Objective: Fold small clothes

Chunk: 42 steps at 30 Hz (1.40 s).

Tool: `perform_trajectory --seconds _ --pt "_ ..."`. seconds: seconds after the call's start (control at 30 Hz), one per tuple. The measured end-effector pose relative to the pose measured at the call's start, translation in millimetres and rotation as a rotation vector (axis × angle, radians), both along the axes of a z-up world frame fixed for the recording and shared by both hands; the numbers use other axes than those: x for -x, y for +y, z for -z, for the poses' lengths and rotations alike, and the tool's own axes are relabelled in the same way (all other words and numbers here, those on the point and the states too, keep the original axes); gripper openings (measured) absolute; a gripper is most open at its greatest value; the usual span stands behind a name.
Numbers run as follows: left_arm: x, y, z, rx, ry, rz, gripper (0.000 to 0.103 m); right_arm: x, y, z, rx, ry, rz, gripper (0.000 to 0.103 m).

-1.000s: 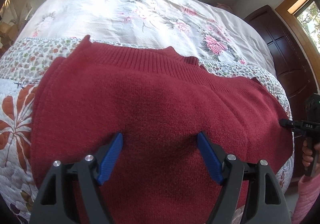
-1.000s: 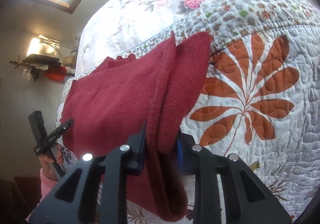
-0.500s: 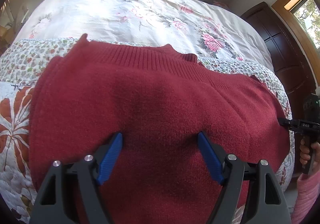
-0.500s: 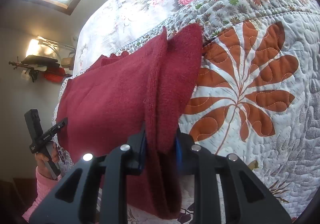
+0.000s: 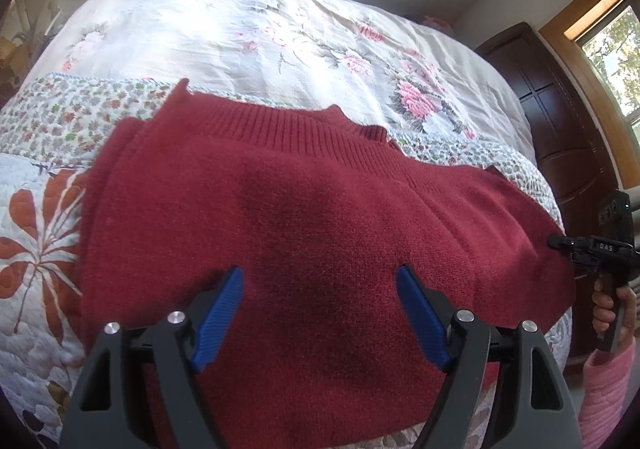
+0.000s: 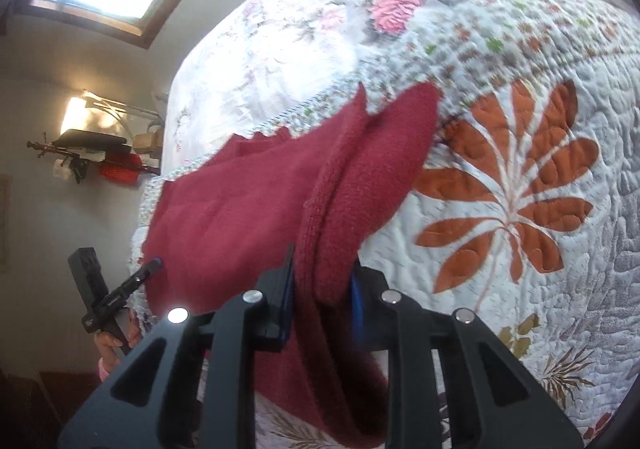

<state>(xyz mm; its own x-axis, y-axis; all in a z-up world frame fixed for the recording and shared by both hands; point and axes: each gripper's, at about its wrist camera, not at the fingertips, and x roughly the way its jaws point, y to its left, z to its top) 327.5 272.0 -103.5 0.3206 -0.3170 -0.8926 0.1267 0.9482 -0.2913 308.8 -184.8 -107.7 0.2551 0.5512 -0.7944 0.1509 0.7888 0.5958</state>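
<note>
Bed [image 5: 280,29] under a white sheet with pink roses, quilted coverlet [image 6: 520,269] with rust-orange leaf motifs and a small-floral border across its near part, dark red knitted sweater [image 5: 320,229] spread on the coverlet, ribbed edge toward the sheet

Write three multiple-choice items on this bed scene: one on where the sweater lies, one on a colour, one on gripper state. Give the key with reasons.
1. Where does the sweater lie?
A. on the quilt covering the bed
B. on the floor
C. on a chair

2. What colour are the pads of the left gripper?
A. green
B. blue
C. white

3. What is the right gripper doing?
A. hanging open over bare quilt
B. shut on nothing
C. shut on a bunched fold of the sweater

Key: 1 A, red knit spreads across the leaf-patterned quilt. 2 B, both ribbed pads show blue. 3 C, red fabric is pinched between its jaws in the right wrist view; the left gripper is open above the sweater.
</note>
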Motion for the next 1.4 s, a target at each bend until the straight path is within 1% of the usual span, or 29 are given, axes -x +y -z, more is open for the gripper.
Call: perform_trajectory --seconds 0.07,0.17,0.3,0.37,0.5,0.63,0.67,0.73,0.77,0.8,0.83,0.9,1.0,1.07,1.1,1.17,1.23,1.3,1.4 --pt "2 11 -10 0.001 -0.021 -0.012 0.079 -10 24 -19 0.015 -0.031 -0.049 0.022" --pt "5 28 -21 0.000 -0.042 -0.029 0.079 -27 73 -40 0.025 -0.071 -0.147 0.022" --pt "10 48 -26 0.002 -0.045 -0.045 0.079 -49 138 -52 0.021 -0.092 -0.258 0.022" --pt "12 56 -26 0.007 -0.041 -0.052 0.079 -57 167 -49 0.030 -0.087 -0.302 0.022" --pt "15 62 -24 0.012 -0.038 -0.054 0.079 -65 213 -32 0.032 -0.052 -0.366 0.022" --pt "16 61 -22 0.024 -0.030 -0.048 0.079 -66 242 0 0.060 0.012 -0.414 0.022" --pt "16 60 -22 0.028 -0.029 -0.045 0.079 -65 246 6 0.062 0.021 -0.424 0.025" --pt "16 56 -22 0.042 -0.026 -0.039 0.079 -64 247 10 0.053 0.022 -0.425 0.028" --pt "16 54 -23 0.049 -0.024 -0.035 0.079 -63 247 9 0.044 0.016 -0.424 0.035" --pt "15 51 -24 0.057 -0.023 -0.031 0.079 -62 247 6 0.022 0.007 -0.427 0.040" --pt "15 48 -24 0.066 -0.021 -0.026 0.079 -61 246 2 0.006 -0.005 -0.427 0.047" --pt "13 41 -26 0.091 -0.017 -0.014 0.079 -59 243 -7 -0.008 -0.022 -0.431 0.053" --pt "10 31 -28 0.140 0.000 0.000 0.079 -53 229 -29 -0.028 -0.069 -0.416 0.054" --pt "6 22 -29 0.169 0.015 0.012 0.079 -49 210 -41 -0.029 -0.093 -0.385 0.054" --pt "5 16 -29 0.182 0.021 0.020 0.079 -47 200 -45 -0.019 -0.103 -0.372 0.054" --pt "0 2 -27 0.213 0.042 0.040 0.080 -44 176 -48 0.062 -0.121 -0.322 0.054" --pt "-7 -11 -23 0.251 0.069 0.053 0.080 -41 152 -42 0.124 -0.108 -0.268 0.054" --pt "-15 -23 -14 0.291 0.105 0.060 0.080 -33 130 -28 0.113 -0.078 -0.227 0.054" --pt "-24 -39 0 0.355 0.177 0.050 0.080 -20 111 -10 0.116 -0.050 -0.198 0.053"
